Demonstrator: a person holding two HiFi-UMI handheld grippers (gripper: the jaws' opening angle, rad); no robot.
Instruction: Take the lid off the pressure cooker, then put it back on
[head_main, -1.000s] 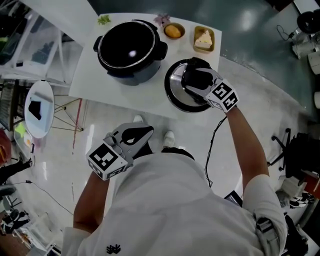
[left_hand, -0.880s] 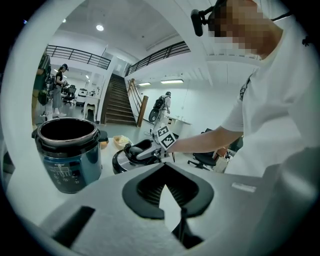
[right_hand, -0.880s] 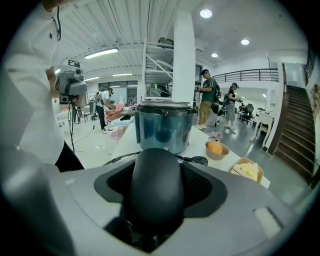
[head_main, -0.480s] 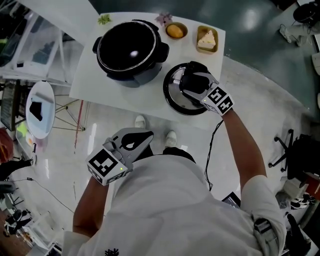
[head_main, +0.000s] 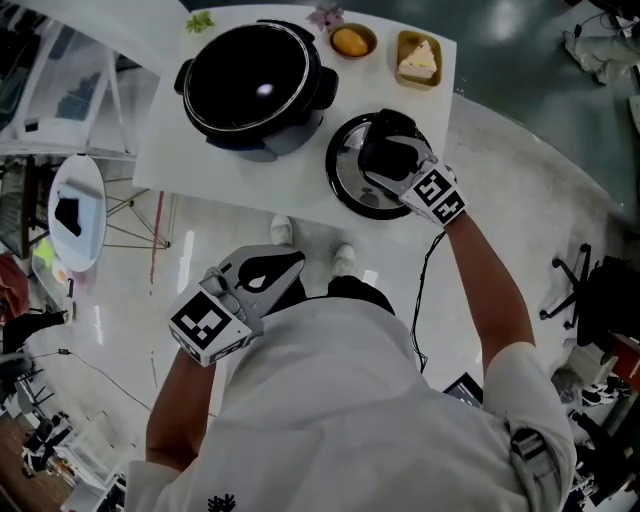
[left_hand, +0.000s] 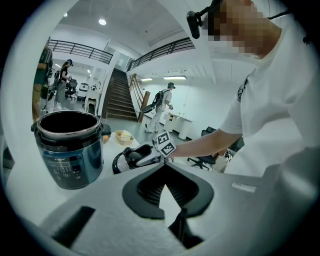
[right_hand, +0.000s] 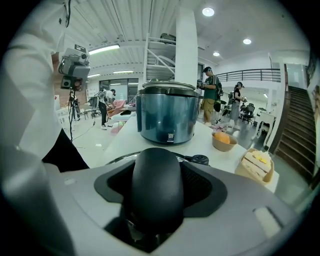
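Right gripper (head_main: 388, 152) clamped on domed black handle of round metal lid (head_main: 343, 183), flat on white tabletop (head_main: 225, 175) | left gripper (head_main: 285, 268) closed, empty | round black pressure cooker (head_main: 250, 85) uncovered, upper left

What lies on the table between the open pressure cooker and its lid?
Nothing: the head view shows only a bare strip of white table between the pressure cooker and the lid.

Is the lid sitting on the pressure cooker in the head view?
No, the lid sits on the white table beside the open pressure cooker.
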